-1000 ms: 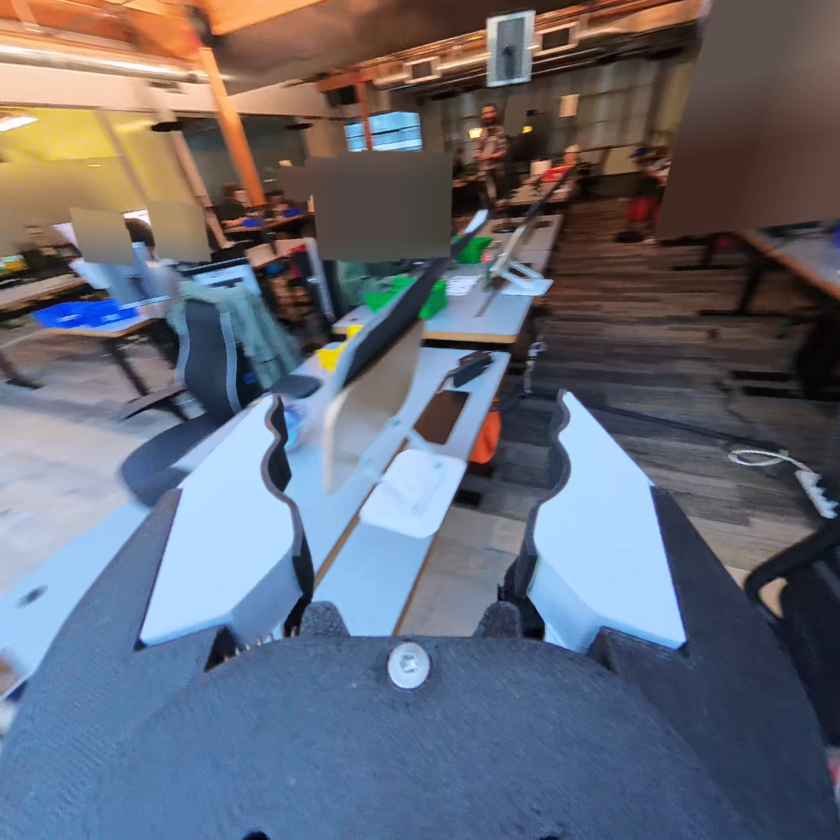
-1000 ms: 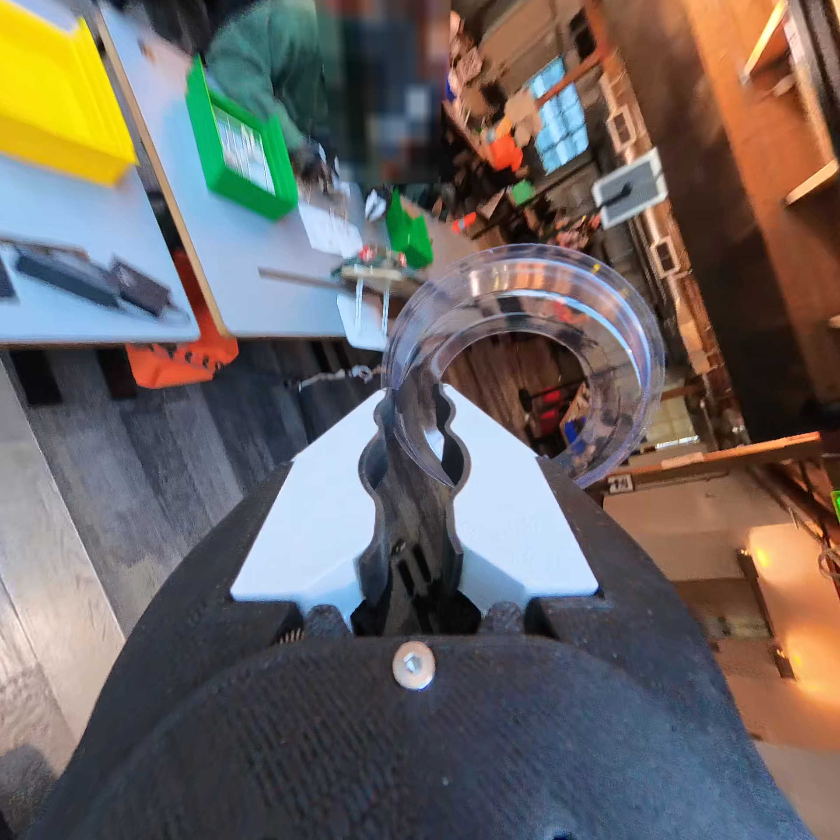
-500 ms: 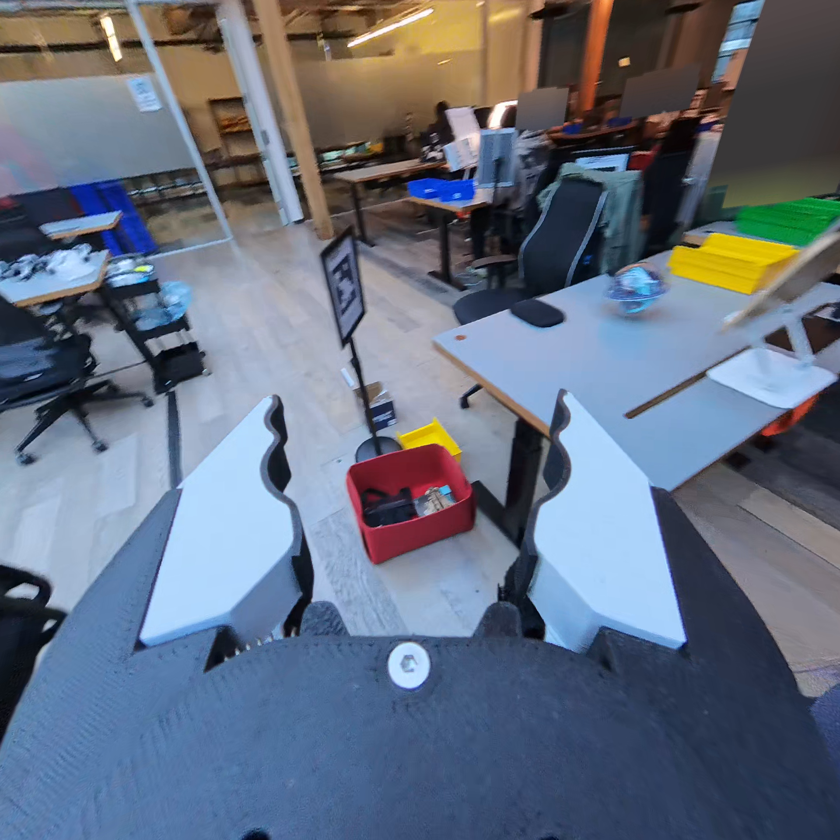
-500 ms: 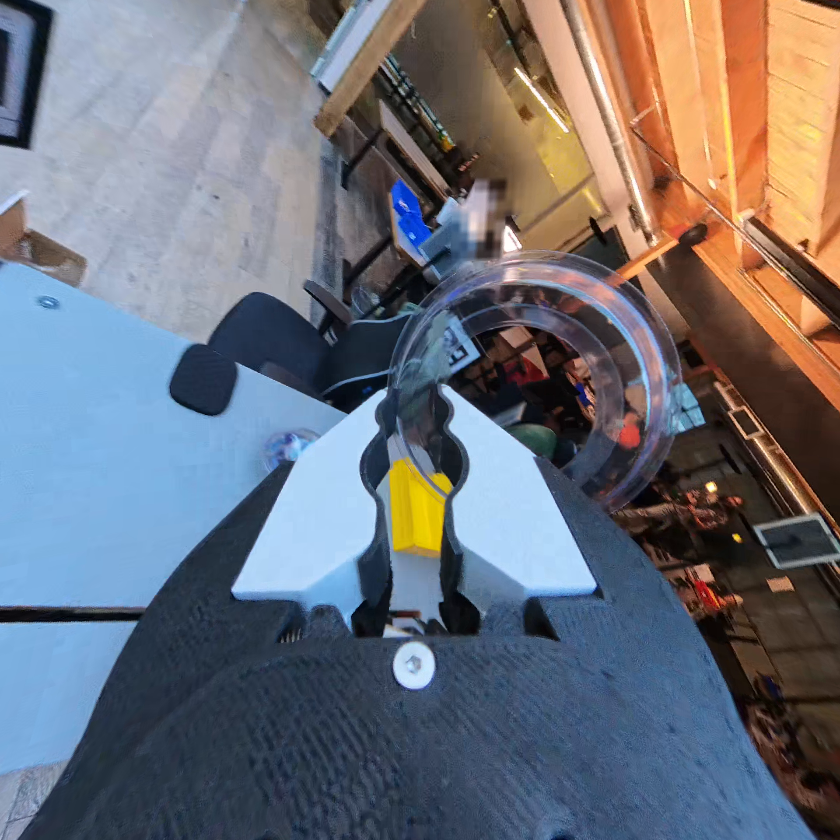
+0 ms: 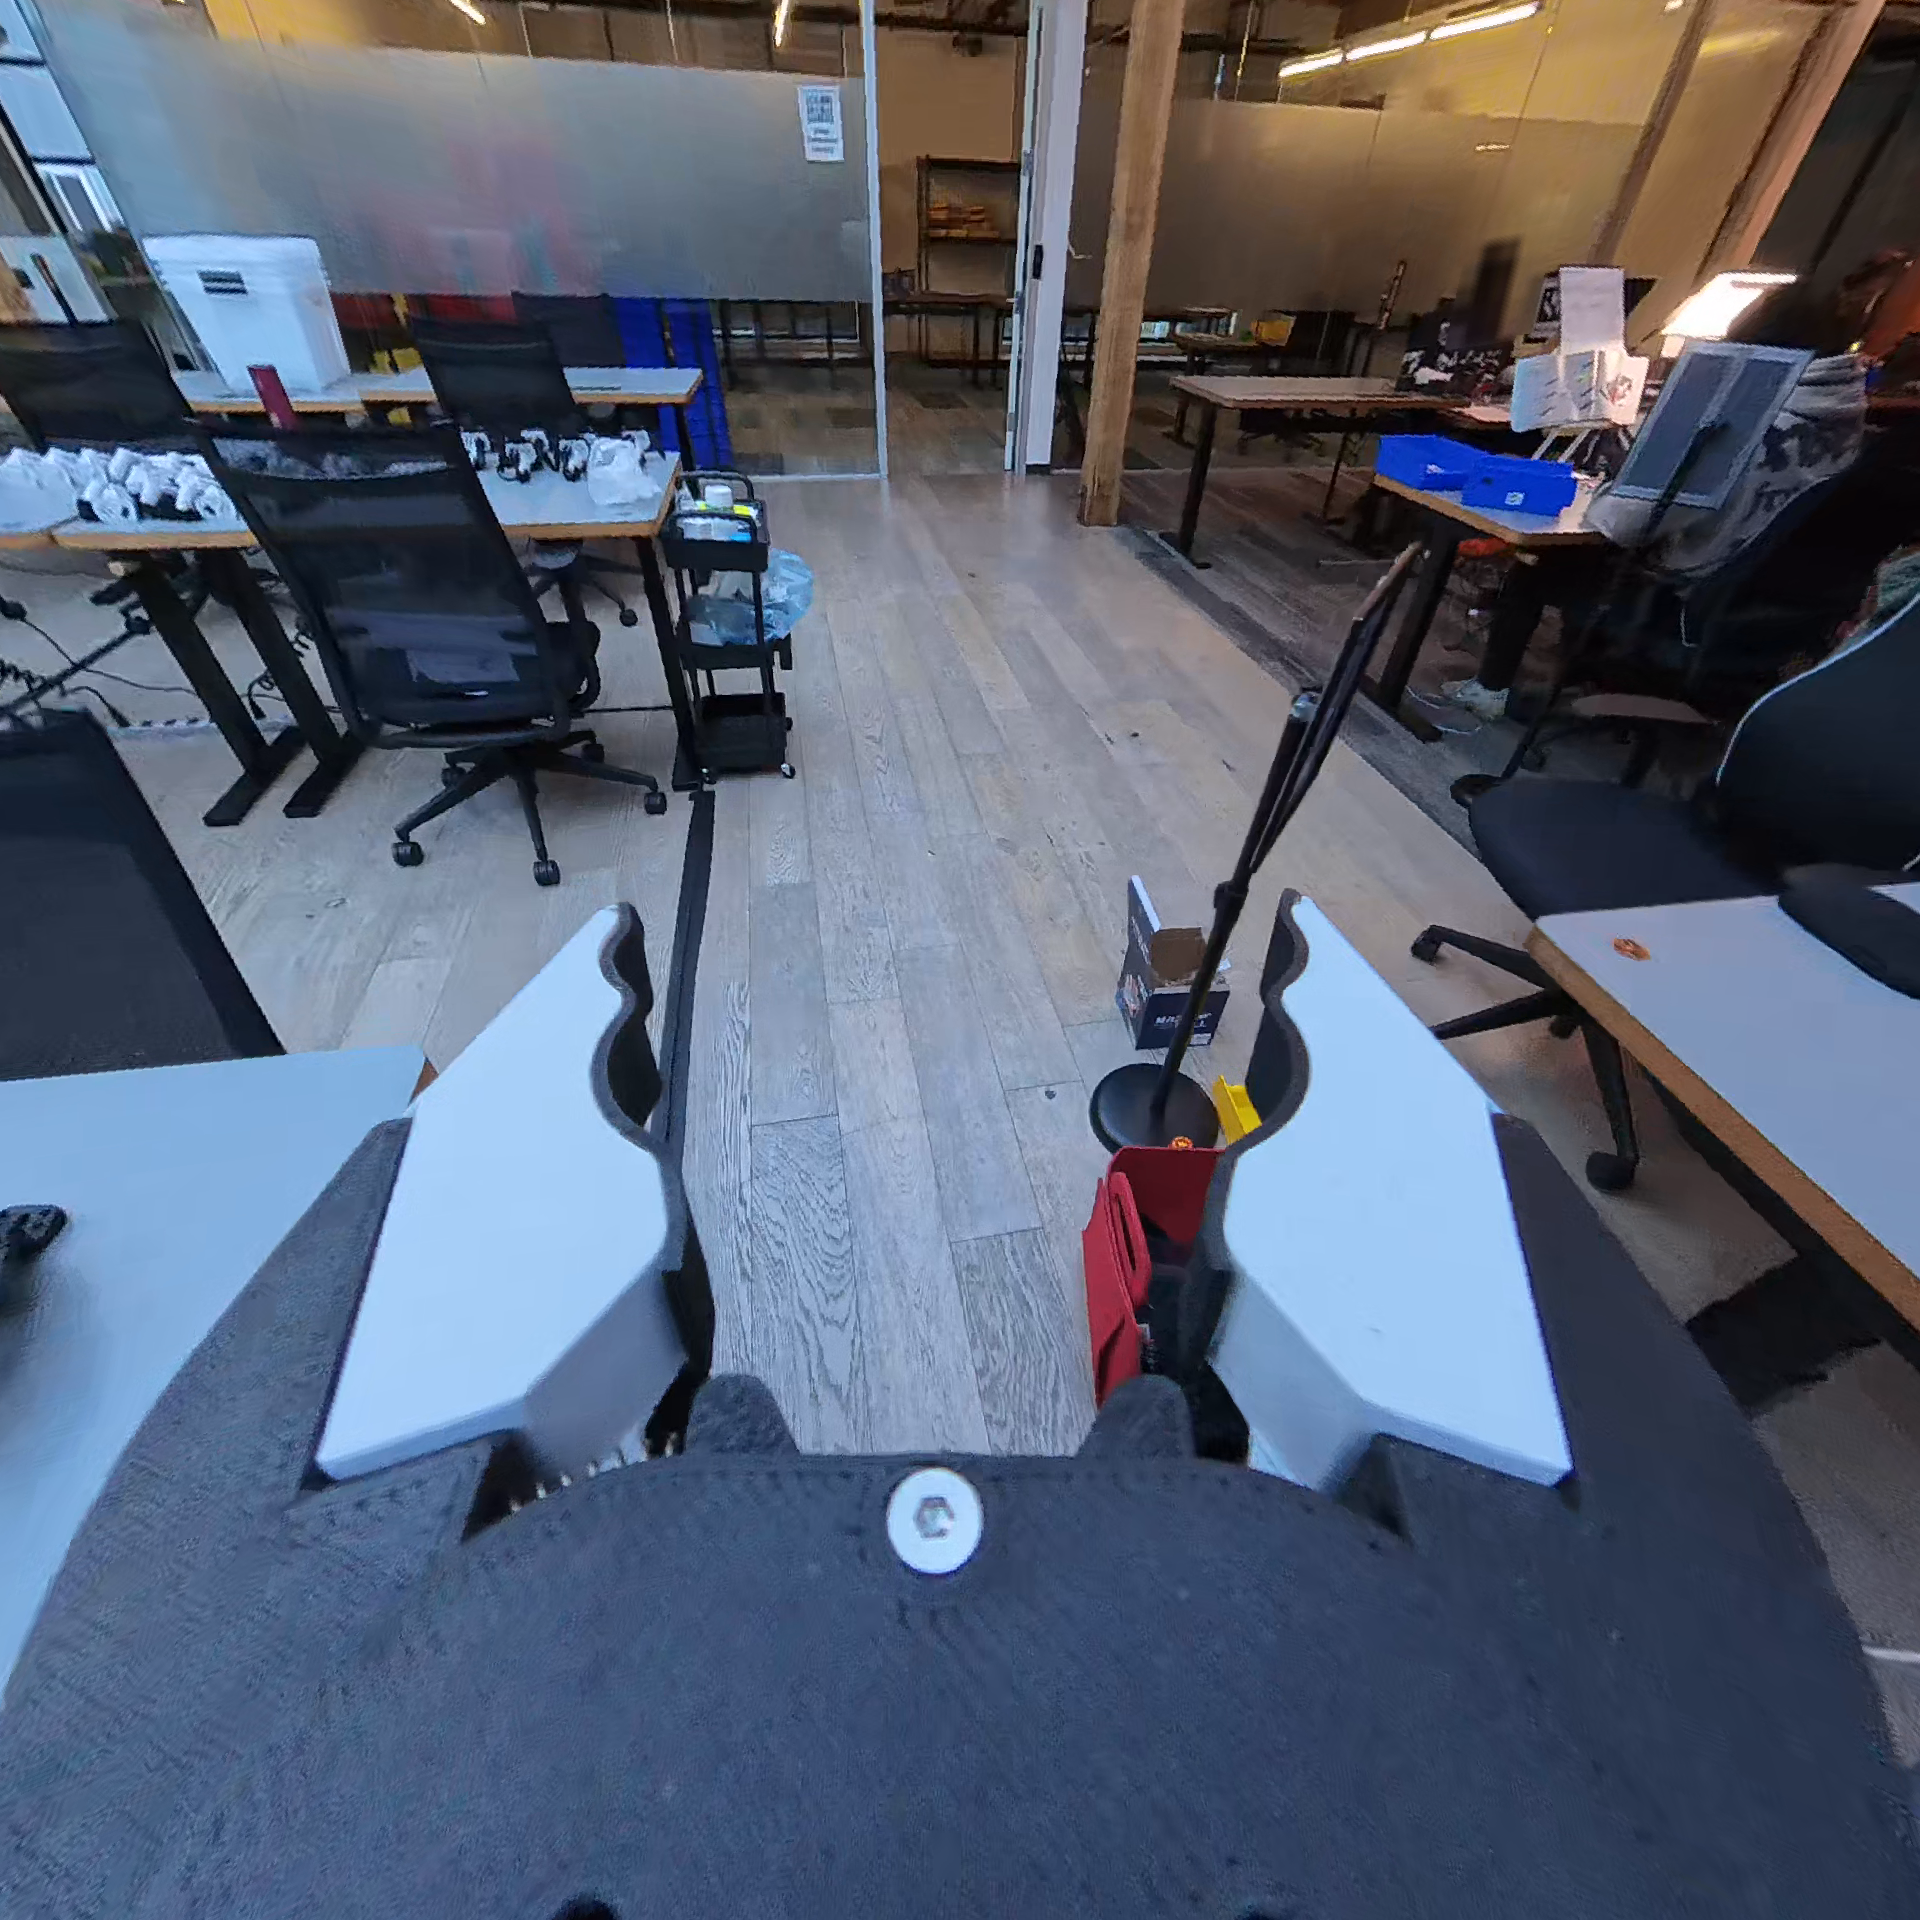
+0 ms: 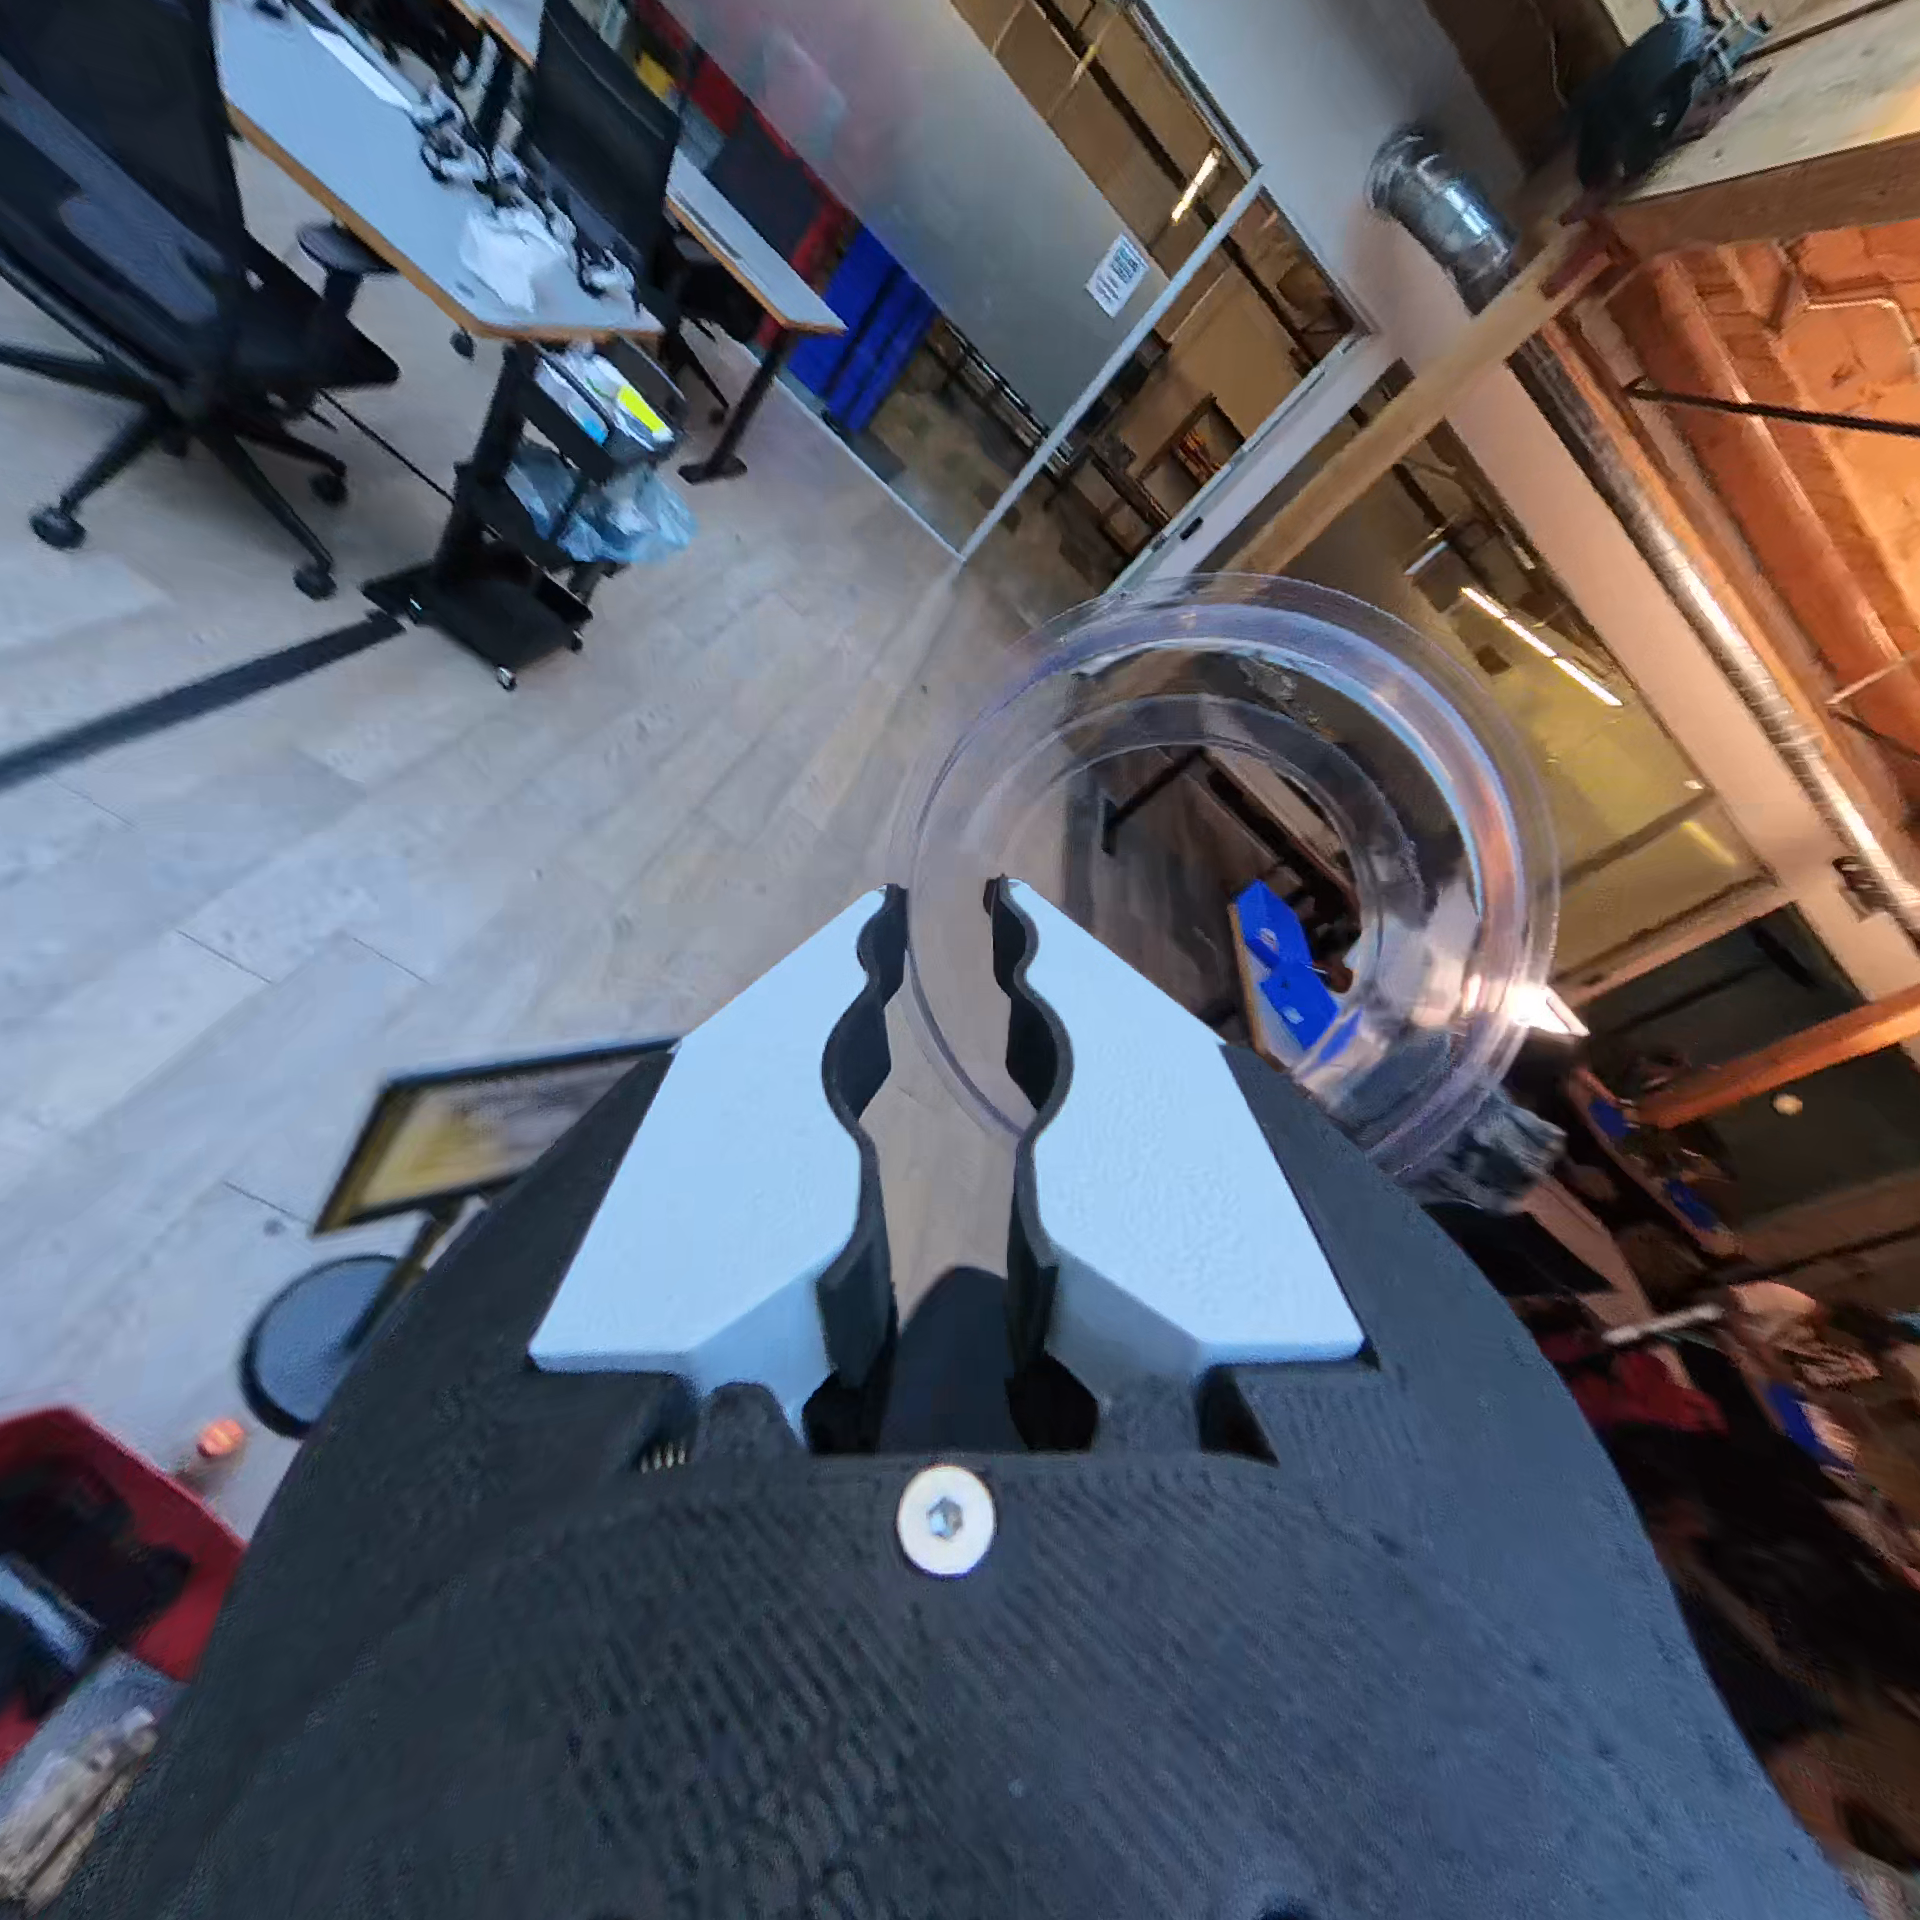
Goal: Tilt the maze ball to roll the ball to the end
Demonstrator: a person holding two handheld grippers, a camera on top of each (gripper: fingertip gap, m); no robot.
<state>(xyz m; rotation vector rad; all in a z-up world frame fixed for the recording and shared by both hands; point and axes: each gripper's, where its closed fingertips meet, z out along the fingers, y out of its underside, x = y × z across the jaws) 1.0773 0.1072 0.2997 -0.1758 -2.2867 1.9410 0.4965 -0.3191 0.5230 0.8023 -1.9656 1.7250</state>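
Clear plastic ring point(image 6: 1236, 862) now against wood floor, jaws looser.

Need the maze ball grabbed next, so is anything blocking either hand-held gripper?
The right hand-held gripper has a clear ring between its fingers; the left hand-held gripper is open and empty. No maze ball in view.

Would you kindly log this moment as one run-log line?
left gripper: open, empty, aimed at wooden floor | right gripper: shut on clear plastic ring, held in air | maze ball: not in view
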